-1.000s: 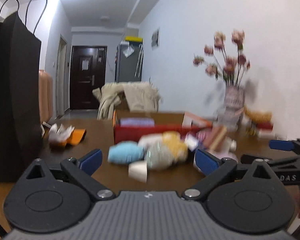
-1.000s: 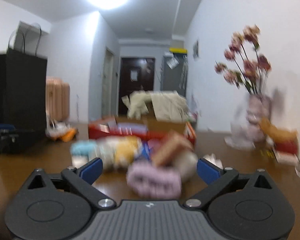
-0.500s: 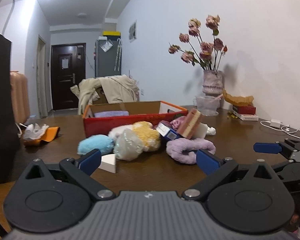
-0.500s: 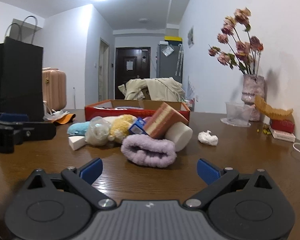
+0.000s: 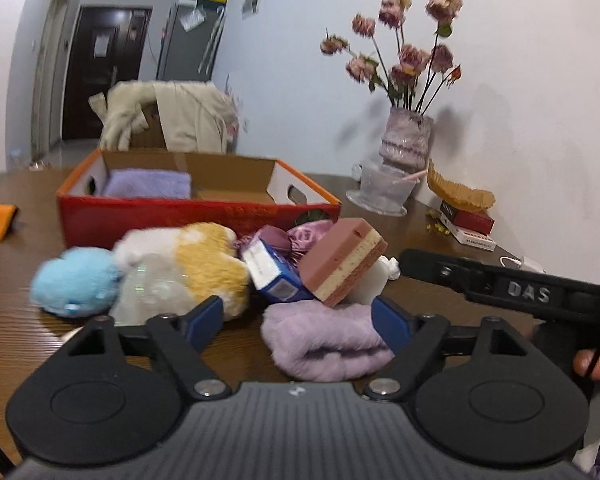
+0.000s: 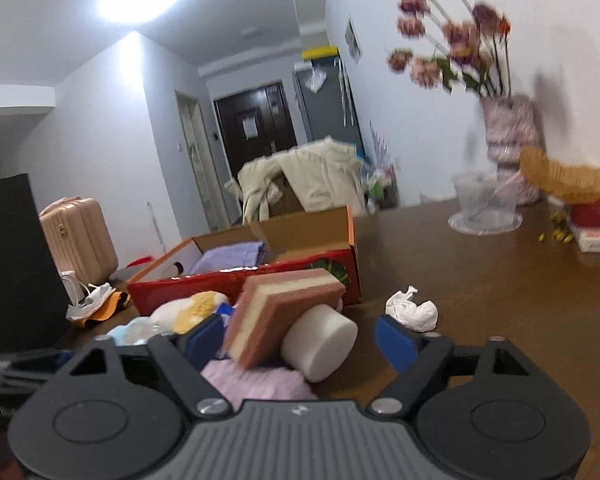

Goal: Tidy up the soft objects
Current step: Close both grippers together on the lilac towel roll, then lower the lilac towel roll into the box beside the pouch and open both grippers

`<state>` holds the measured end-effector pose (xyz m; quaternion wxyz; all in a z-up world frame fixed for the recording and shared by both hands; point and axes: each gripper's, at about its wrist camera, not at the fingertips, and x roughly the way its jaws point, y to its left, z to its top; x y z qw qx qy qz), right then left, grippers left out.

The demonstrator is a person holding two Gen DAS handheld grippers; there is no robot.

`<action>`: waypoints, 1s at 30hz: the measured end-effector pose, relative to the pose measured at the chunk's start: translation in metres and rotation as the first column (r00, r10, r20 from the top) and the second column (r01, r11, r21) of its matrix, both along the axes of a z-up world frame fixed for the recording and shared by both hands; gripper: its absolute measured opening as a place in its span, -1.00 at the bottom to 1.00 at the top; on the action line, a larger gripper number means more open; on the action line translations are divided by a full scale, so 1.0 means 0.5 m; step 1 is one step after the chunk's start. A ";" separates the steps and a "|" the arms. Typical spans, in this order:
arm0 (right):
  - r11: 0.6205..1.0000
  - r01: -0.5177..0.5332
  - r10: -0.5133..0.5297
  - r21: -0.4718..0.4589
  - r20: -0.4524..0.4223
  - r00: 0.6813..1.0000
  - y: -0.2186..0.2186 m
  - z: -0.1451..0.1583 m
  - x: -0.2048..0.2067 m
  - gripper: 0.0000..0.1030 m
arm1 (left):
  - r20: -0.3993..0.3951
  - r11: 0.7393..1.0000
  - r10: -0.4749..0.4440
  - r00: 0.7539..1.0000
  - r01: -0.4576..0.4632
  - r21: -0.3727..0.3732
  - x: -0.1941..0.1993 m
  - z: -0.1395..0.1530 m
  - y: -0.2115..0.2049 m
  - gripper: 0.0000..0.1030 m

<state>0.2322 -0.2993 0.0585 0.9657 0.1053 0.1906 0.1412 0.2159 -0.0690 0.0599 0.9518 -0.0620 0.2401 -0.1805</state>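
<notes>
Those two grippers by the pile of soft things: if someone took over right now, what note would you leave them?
Left gripper: jaws have just been closing, still apart, over the fluffy lilac cloth, not gripping it.
Right gripper: jaws also just closing, framing the layered pink sponge and white foam cylinder, gripping neither.
Done: one folded purple towel lies in the red box.
Left: the plush toys, sponge, cylinder and lilac cloth are piled on the table in front of the box.
</notes>
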 end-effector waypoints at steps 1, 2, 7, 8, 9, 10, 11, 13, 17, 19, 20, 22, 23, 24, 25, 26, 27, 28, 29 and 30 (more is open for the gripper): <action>1.000 -0.009 0.009 0.018 -0.026 1.000 -0.005 -0.005 0.017 0.39 | -0.019 1.000 0.000 1.000 0.000 -0.006 0.016 -0.006 -0.003 0.45; 0.999 -0.020 0.023 0.044 -0.054 0.998 -0.009 -0.015 0.031 0.36 | -0.035 1.000 -0.001 0.999 0.001 -0.011 0.028 -0.012 -0.004 0.38; 0.989 -0.067 0.089 0.129 -0.173 0.981 -0.009 -0.073 0.066 0.12 | -0.167 0.997 -0.025 0.986 0.013 -0.077 0.078 -0.049 0.006 0.02; 0.988 -0.078 0.103 0.137 -0.184 0.978 -0.005 -0.080 0.069 0.08 | -0.184 0.996 -0.030 0.982 0.014 -0.085 0.082 -0.054 0.007 0.02; 0.987 -0.087 0.112 0.139 -0.191 0.975 -0.002 -0.084 0.071 -0.01 | -0.197 0.996 -0.031 0.980 0.014 -0.090 0.083 -0.058 0.009 0.00; 0.986 -0.094 0.120 0.136 -0.198 0.973 0.004 -0.088 0.071 -0.13 | -0.207 0.995 -0.036 0.978 0.016 -0.097 0.083 -0.060 0.011 -0.05; 0.986 -0.102 0.128 0.134 -0.209 0.970 0.011 -0.090 0.071 -0.20 | -0.212 0.994 -0.049 0.976 0.027 -0.106 0.080 -0.060 0.012 -0.27; 0.984 -0.119 0.146 0.134 -0.221 0.964 0.020 -0.090 0.064 -0.50 | -0.218 0.993 -0.064 0.974 0.041 -0.111 0.067 -0.057 0.013 -0.39; 0.981 -0.153 0.176 0.116 -0.221 0.959 0.034 -0.078 0.016 -0.60 | -0.222 0.993 -0.067 0.973 0.043 -0.111 0.020 -0.048 0.025 -0.46; 0.978 -0.171 0.193 0.119 -0.216 0.957 0.040 -0.069 -0.018 -0.62 | -0.217 0.991 -0.074 0.973 0.048 -0.123 -0.010 -0.040 0.038 -0.49; 0.976 -0.181 0.203 0.120 -0.208 0.957 0.045 -0.064 -0.032 -0.63 | -0.208 0.990 -0.074 0.975 0.047 -0.132 -0.029 -0.035 0.048 -0.50; 0.972 -0.205 0.224 0.118 -0.183 0.957 0.057 -0.047 -0.058 -0.63 | -0.177 0.990 -0.063 0.982 0.038 -0.139 -0.061 -0.017 0.068 -0.51; 0.969 -0.217 0.235 0.116 -0.165 0.958 0.066 -0.036 -0.069 -0.63 | -0.159 0.989 -0.054 0.986 0.031 -0.147 -0.072 -0.006 0.076 -0.51; 0.966 -0.231 0.246 0.112 -0.144 0.959 0.074 -0.024 -0.076 -0.63 | -0.138 0.987 -0.045 0.989 0.023 -0.157 -0.081 0.008 0.089 -0.51; 0.964 -0.243 0.255 0.110 -0.121 0.959 0.082 -0.010 -0.080 -0.63 | -0.116 0.986 -0.037 0.993 0.018 -0.164 -0.084 0.024 0.099 -0.51; 0.961 -0.255 0.265 0.107 -0.096 0.959 0.091 0.007 -0.079 -0.63 | -0.092 0.986 -0.031 0.995 0.015 -0.167 -0.085 0.039 0.108 -0.51; 0.958 -0.267 0.276 0.103 -0.076 0.958 0.100 0.023 -0.073 -0.63 | -0.062 0.986 -0.022 0.998 0.011 -0.166 -0.081 0.057 0.119 -0.51; 0.956 -0.277 0.283 0.097 -0.059 0.957 0.109 0.040 -0.063 -0.63 | -0.038 0.986 -0.014 0.999 0.007 -0.167 -0.072 0.074 0.130 -0.51; 0.954 -0.285 0.289 0.090 -0.040 0.956 0.120 0.059 -0.049 -0.63 | -0.018 0.986 -0.007 1.000 0.004 -0.169 -0.061 0.088 0.140 -0.51; 0.953 -0.293 0.295 0.076 -0.021 0.955 0.131 0.079 -0.032 -0.63 | -0.001 0.986 0.003 1.000 -0.003 -0.168 -0.045 0.103 0.147 -0.51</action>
